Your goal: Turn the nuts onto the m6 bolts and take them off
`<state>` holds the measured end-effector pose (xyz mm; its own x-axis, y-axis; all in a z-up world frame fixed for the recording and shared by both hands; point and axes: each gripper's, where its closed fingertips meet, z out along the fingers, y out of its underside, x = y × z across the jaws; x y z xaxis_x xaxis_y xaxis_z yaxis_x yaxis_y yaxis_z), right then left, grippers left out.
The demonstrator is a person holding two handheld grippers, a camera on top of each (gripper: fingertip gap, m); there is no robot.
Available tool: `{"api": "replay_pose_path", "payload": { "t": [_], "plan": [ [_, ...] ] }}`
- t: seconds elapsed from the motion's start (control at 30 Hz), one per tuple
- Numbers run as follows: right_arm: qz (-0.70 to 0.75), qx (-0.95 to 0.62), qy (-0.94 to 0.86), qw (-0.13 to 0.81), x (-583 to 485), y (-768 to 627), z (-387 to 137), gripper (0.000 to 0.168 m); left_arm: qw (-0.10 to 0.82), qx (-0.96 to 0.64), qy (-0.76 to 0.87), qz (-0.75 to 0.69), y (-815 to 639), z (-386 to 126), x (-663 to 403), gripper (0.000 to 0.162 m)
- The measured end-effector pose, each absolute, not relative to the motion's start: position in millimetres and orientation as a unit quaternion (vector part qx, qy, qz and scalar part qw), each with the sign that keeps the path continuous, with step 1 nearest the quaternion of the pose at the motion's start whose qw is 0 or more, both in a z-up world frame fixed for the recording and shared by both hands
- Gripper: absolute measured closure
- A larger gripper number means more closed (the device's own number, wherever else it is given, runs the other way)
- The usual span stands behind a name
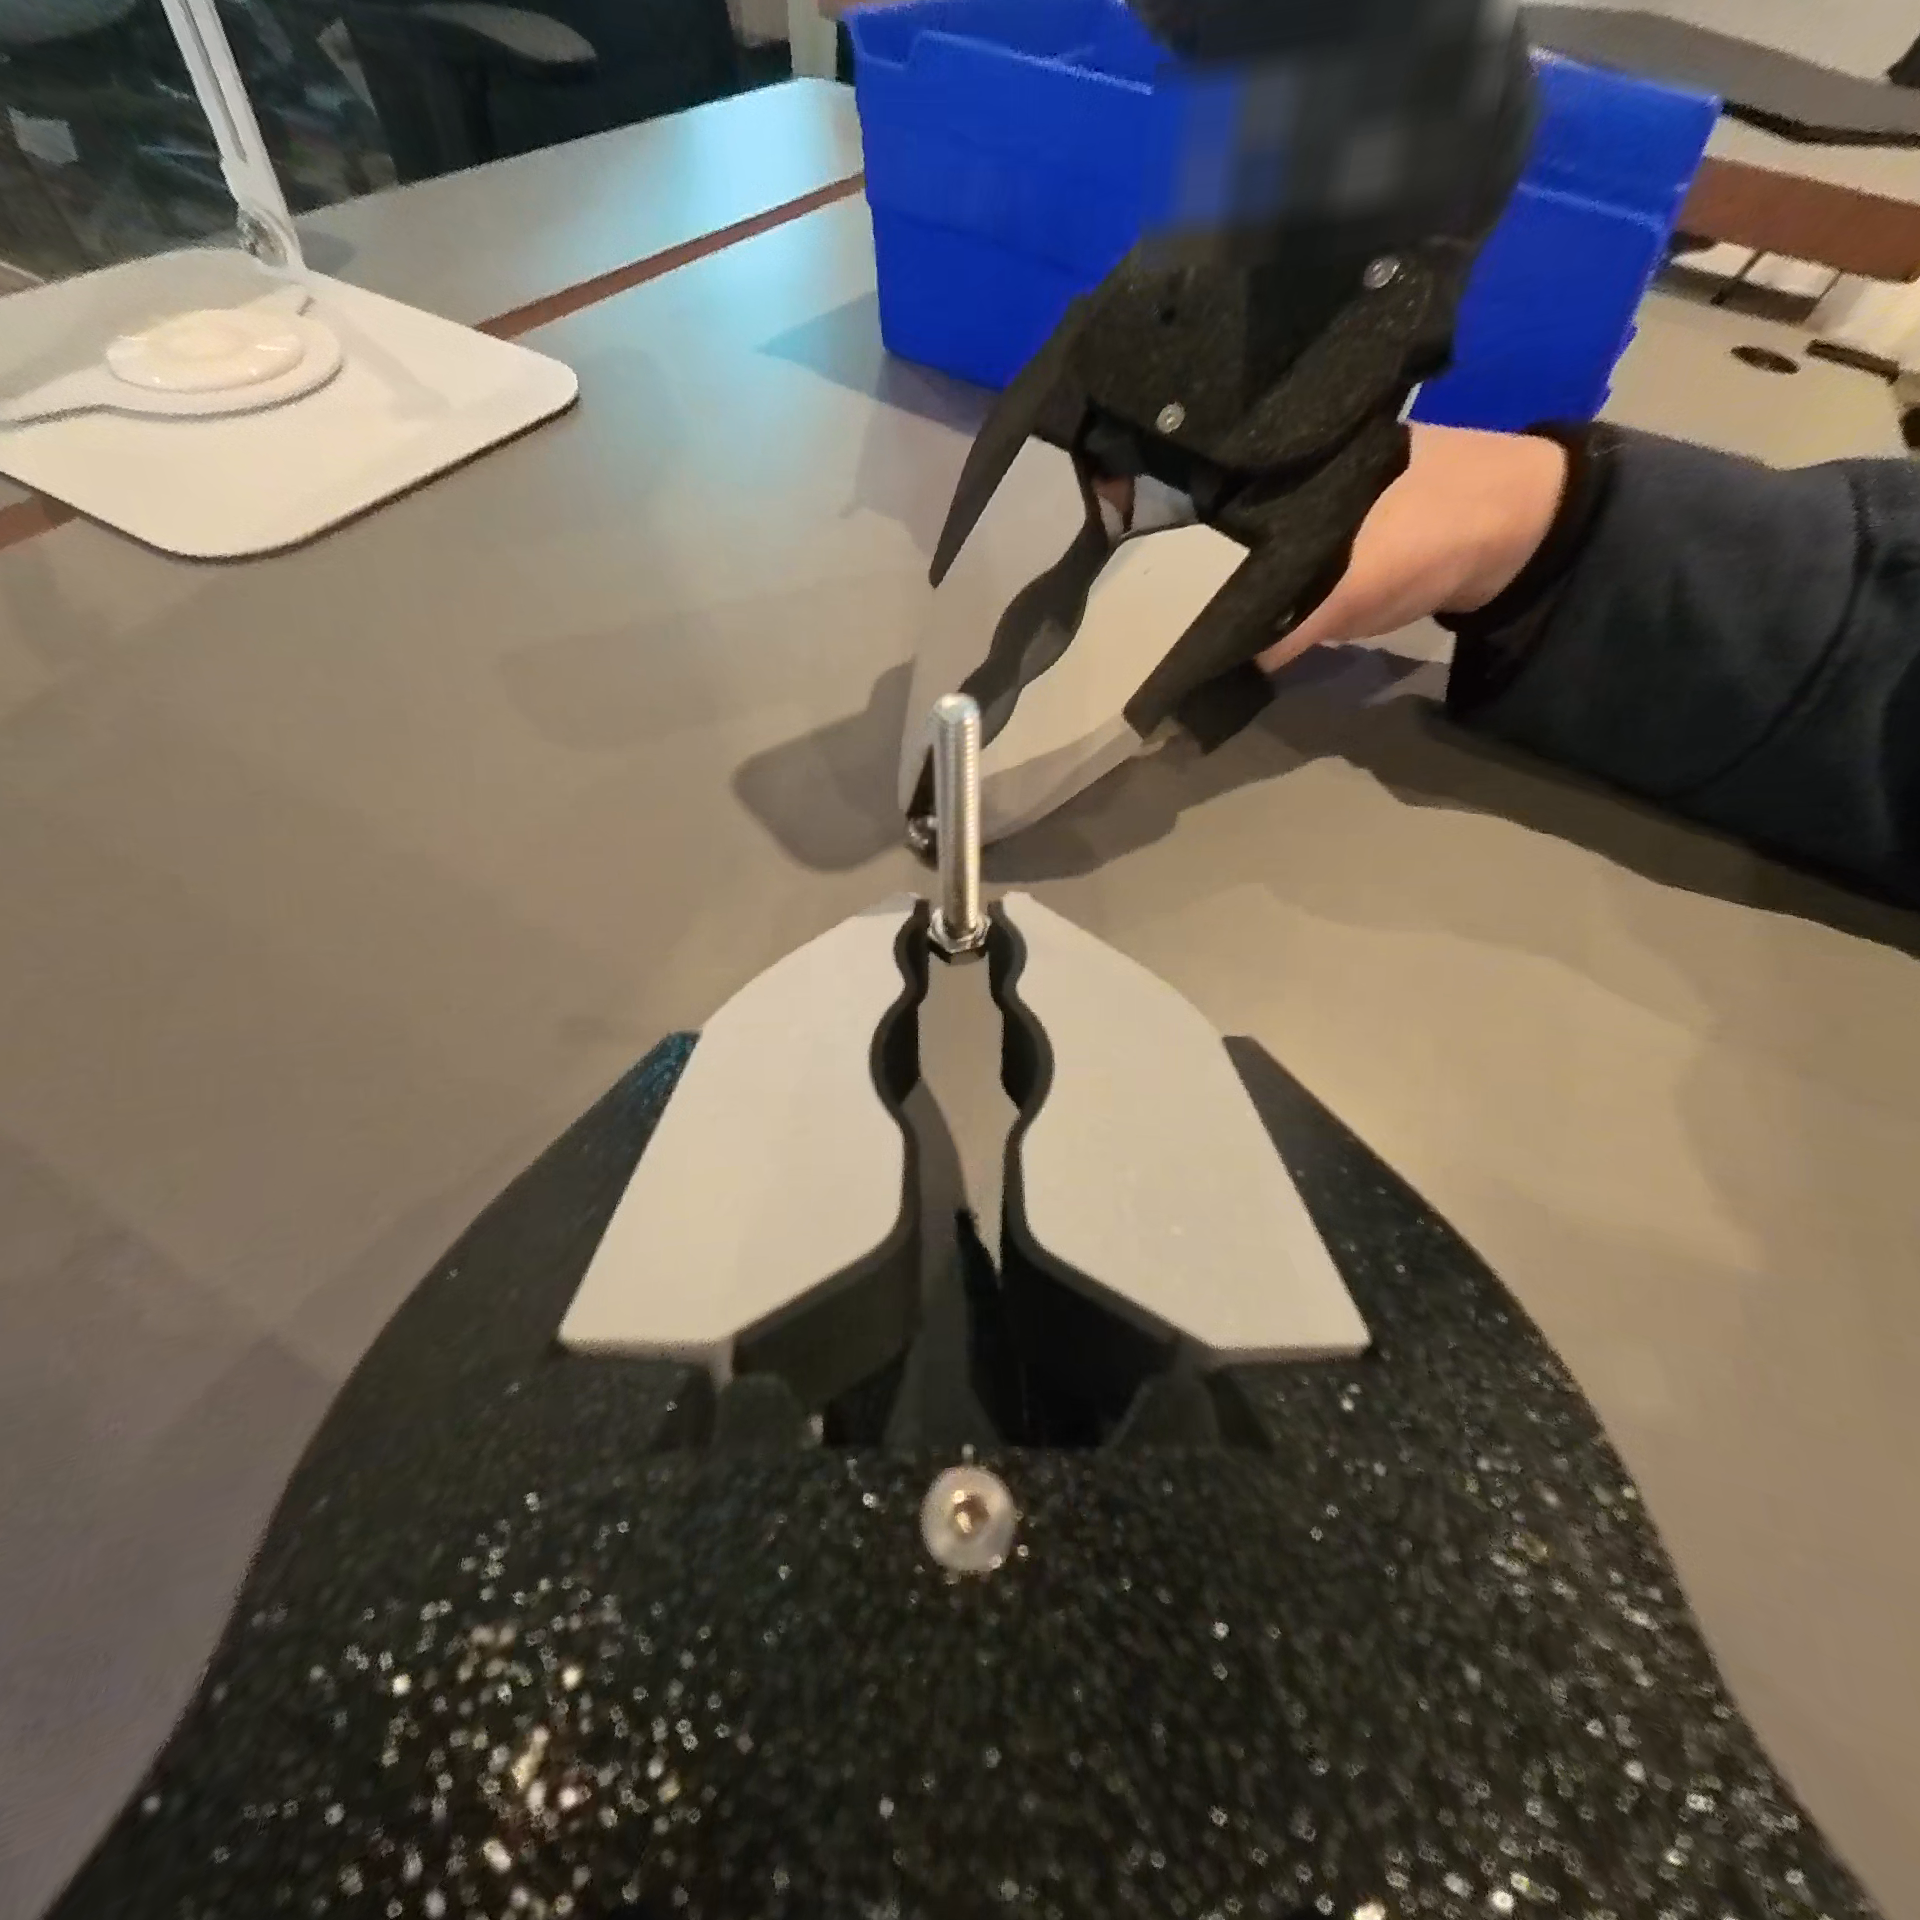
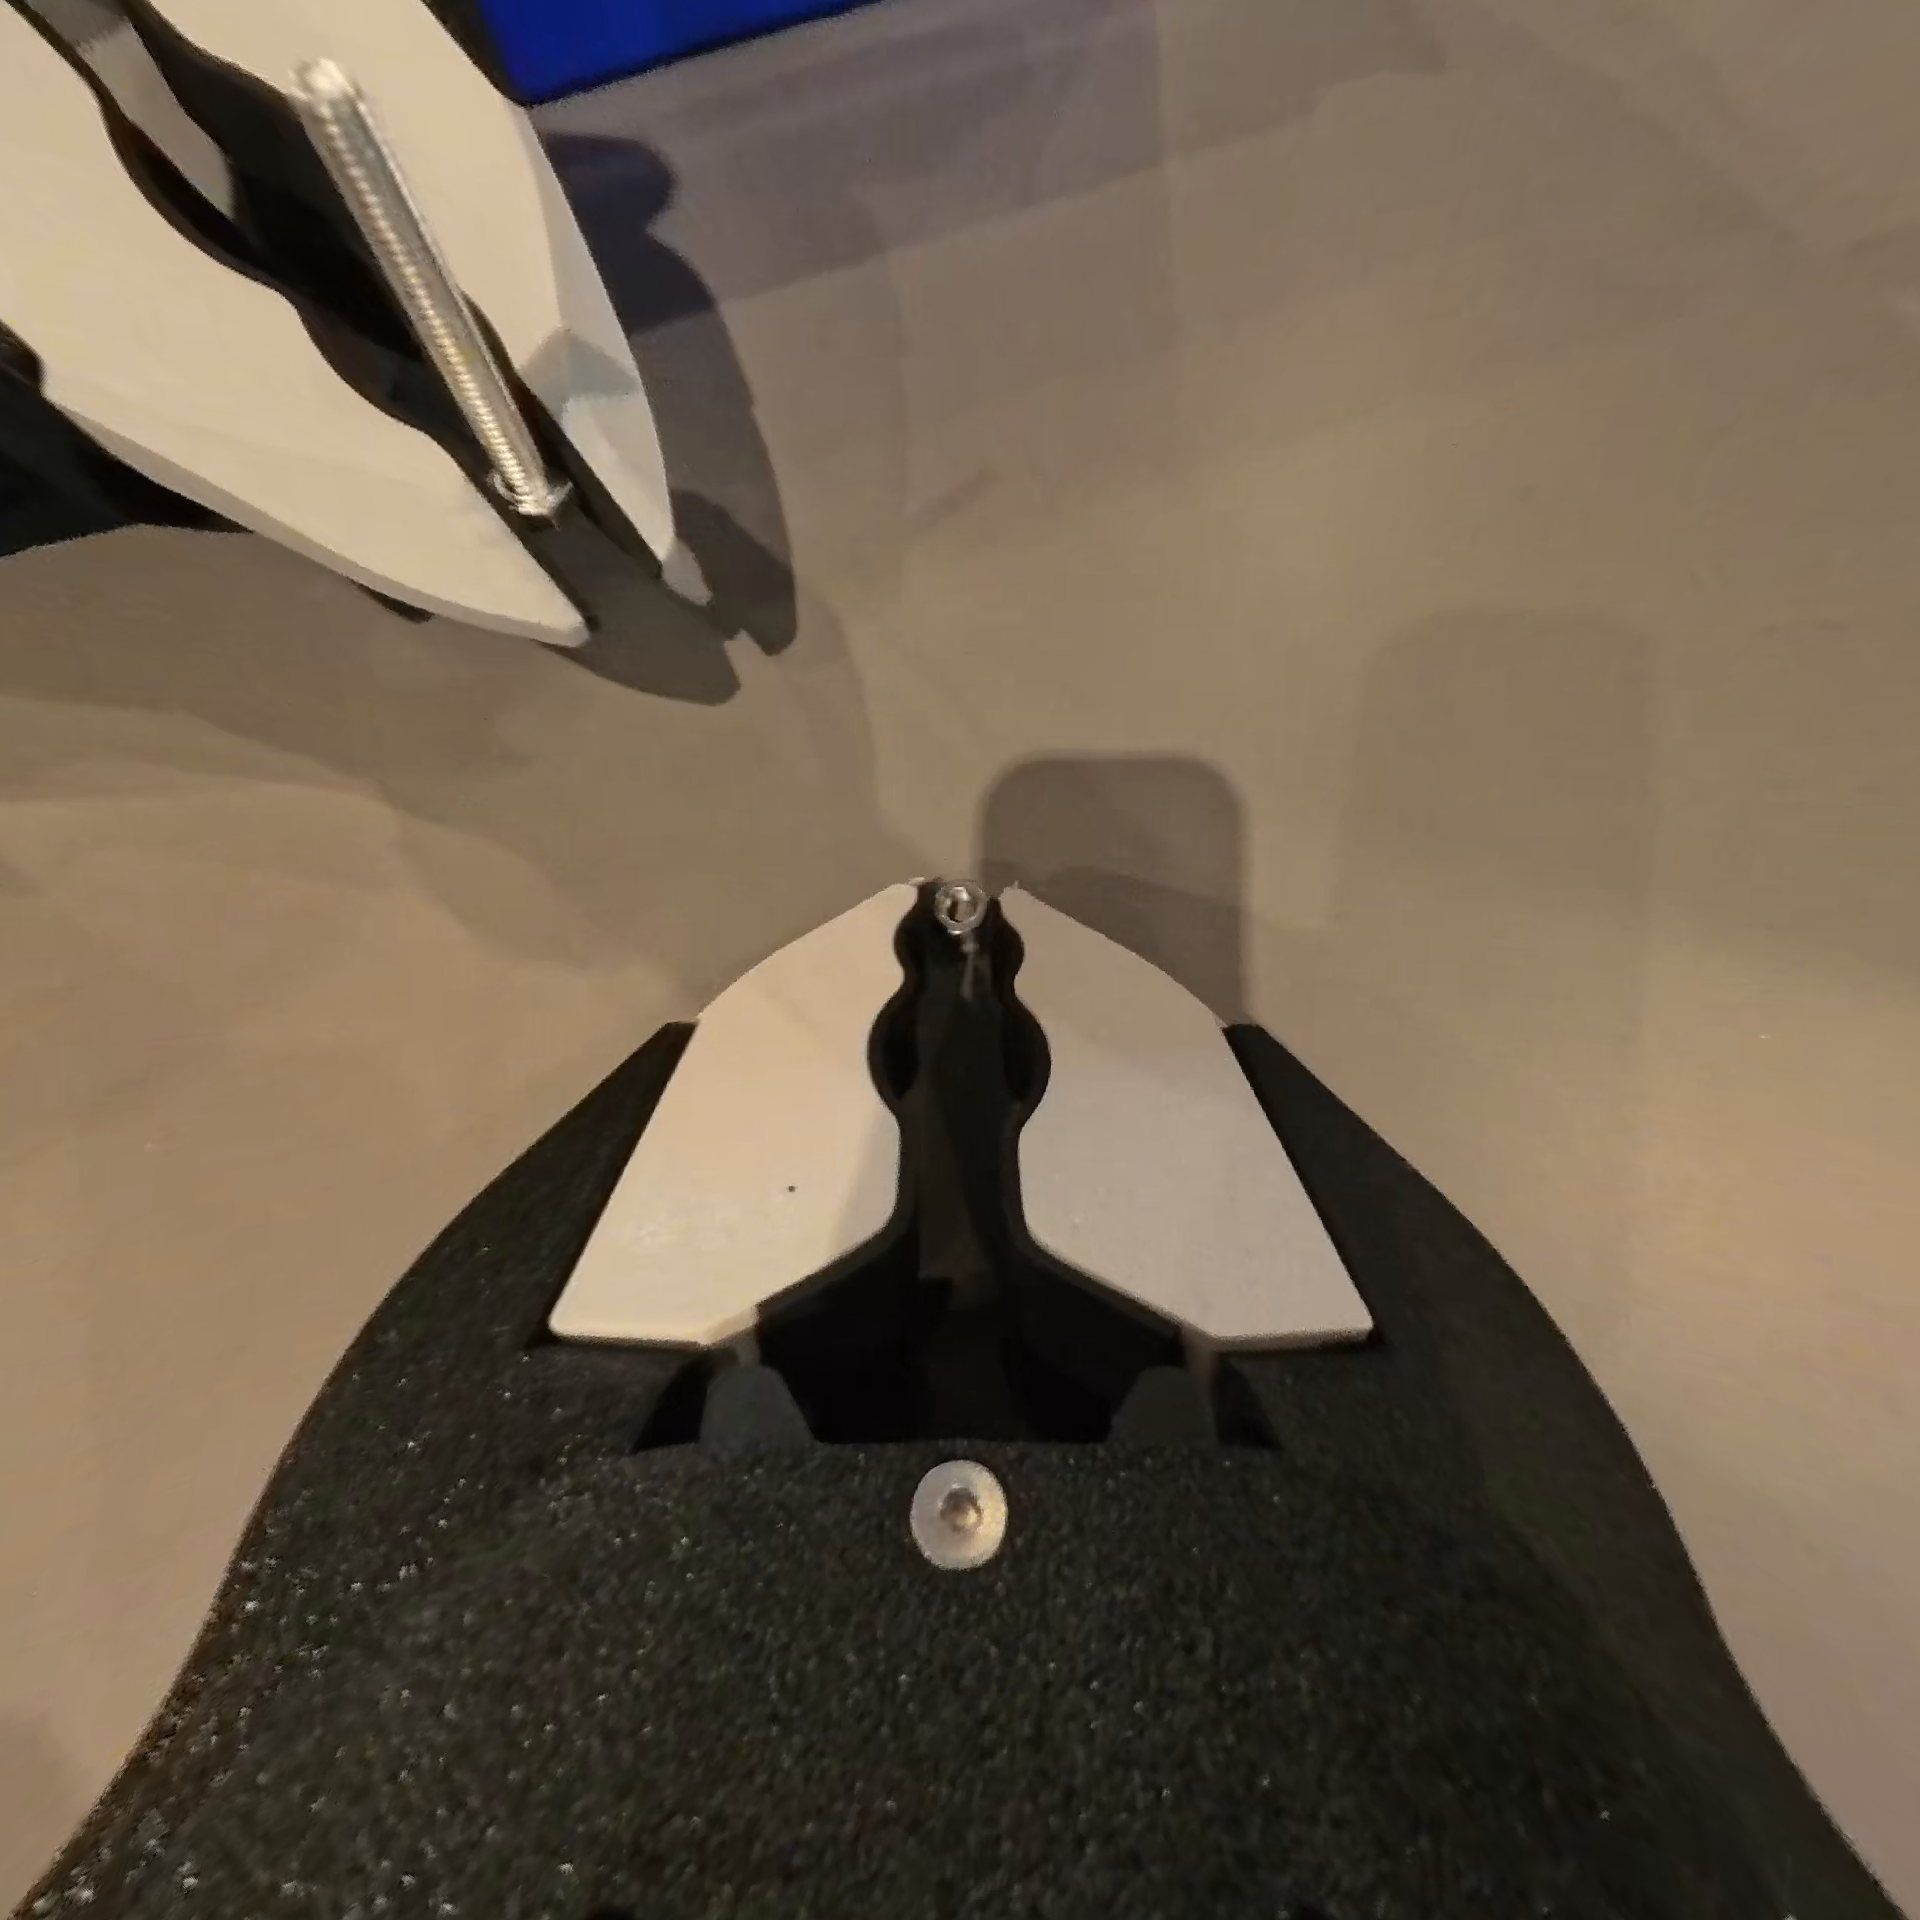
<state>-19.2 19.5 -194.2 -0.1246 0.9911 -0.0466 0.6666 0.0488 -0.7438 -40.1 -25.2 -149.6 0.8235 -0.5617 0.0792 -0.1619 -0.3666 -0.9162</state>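
My left gripper (image 1: 958, 920) is shut on the hex end of a long silver bolt (image 1: 954, 810), which stands upright from its fingertips. In the right wrist view that gripper (image 2: 623, 613) sits at the upper left with the bolt (image 2: 416, 281) across its fingers. My right gripper (image 2: 961, 891) is shut on a small silver nut (image 2: 958, 902) at its very tips, low over the grey table (image 2: 1455, 520). In the left wrist view the right gripper (image 1: 920, 826) points down just behind the bolt. The nut and the bolt are apart.
A blue plastic bin (image 1: 1039, 208) stands at the back of the table. A white flat stand base (image 1: 260, 416) lies at the back left. A person's hand and dark sleeve (image 1: 1662, 623) come in from the right, holding the right gripper. One gripper's finger ends stand about 7 cm off the other's.
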Motion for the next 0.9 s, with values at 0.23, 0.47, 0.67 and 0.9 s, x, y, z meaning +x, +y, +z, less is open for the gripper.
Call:
{"api": "replay_pose_path", "payload": {
  "t": [0.23,0.47,0.67,0.9],
  "plan": [
    [0.341,-0.566,-0.663,0.352,-15,23,-137,0.158,0.555,-0.77,0.222,-0.224,-21,-131,-22,0.152],
    [0.359,-0.529,-0.645,0.418,3,22,-88,0.158,0.55,-0.776,0.215,-0.221,3,-133,-1,0.152],
    [0.378,-0.521,-0.639,0.421,12,19,-74,0.159,0.545,-0.775,0.228,-0.226,16,-137,11,0.152],
    [0.377,-0.504,-0.647,0.43,12,10,-64,0.158,0.552,-0.768,0.253,-0.204,8,-137,14,0.152]
  ]
}}
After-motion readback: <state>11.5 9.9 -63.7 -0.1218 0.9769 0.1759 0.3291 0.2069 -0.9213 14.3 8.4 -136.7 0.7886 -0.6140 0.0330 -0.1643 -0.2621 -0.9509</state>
